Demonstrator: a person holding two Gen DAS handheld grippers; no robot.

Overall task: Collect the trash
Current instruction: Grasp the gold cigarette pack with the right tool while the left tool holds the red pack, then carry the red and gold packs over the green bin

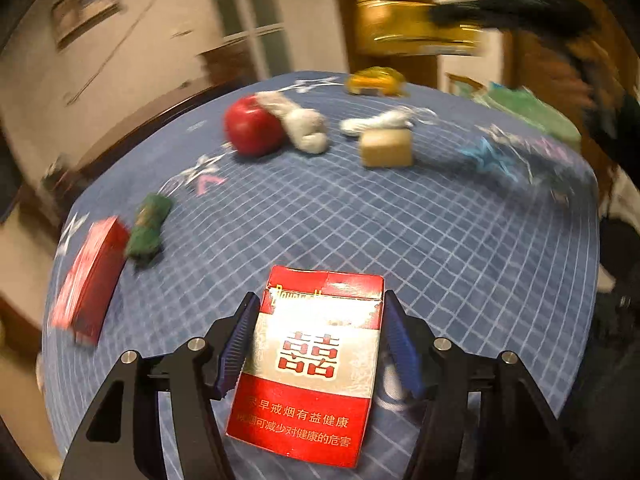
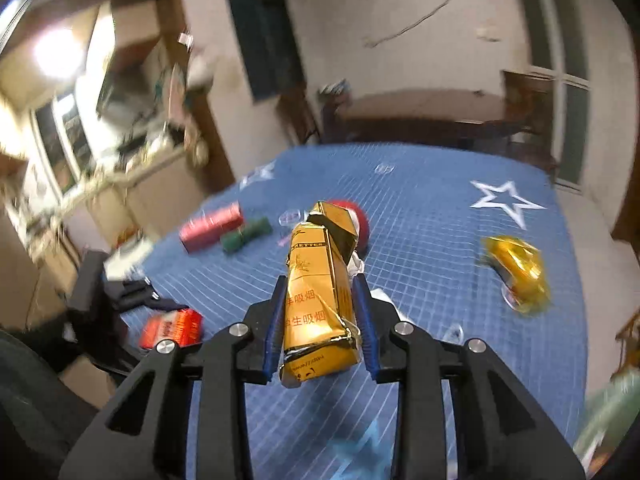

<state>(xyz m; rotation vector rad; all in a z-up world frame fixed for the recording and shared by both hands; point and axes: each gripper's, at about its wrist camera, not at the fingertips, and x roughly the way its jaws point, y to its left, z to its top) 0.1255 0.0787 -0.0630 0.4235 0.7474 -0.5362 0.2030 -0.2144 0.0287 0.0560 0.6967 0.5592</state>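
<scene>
A red-and-white cigarette pack (image 1: pixel 316 360) lies between the fingers of my left gripper (image 1: pixel 320 296), low over the blue grid tablecloth (image 1: pixel 360 232). Both blue pads sit against its long sides, so the gripper is shut on it. My right gripper (image 2: pixel 320 280) is shut on a crumpled gold cigarette pack (image 2: pixel 320 292) and holds it up above the table. That gold pack (image 1: pixel 412 28) also shows blurred at the top of the left wrist view. The red-and-white pack (image 2: pixel 172 328) appears at lower left in the right wrist view.
On the cloth lie a red apple (image 1: pixel 252 126), a white tissue wad (image 1: pixel 304 124), a beige block (image 1: pixel 386 146), a gold wrapper (image 1: pixel 374 80), a green wrapper (image 1: pixel 148 226) and a red box (image 1: pixel 90 280). A green bag (image 1: pixel 532 108) sits at the far right edge.
</scene>
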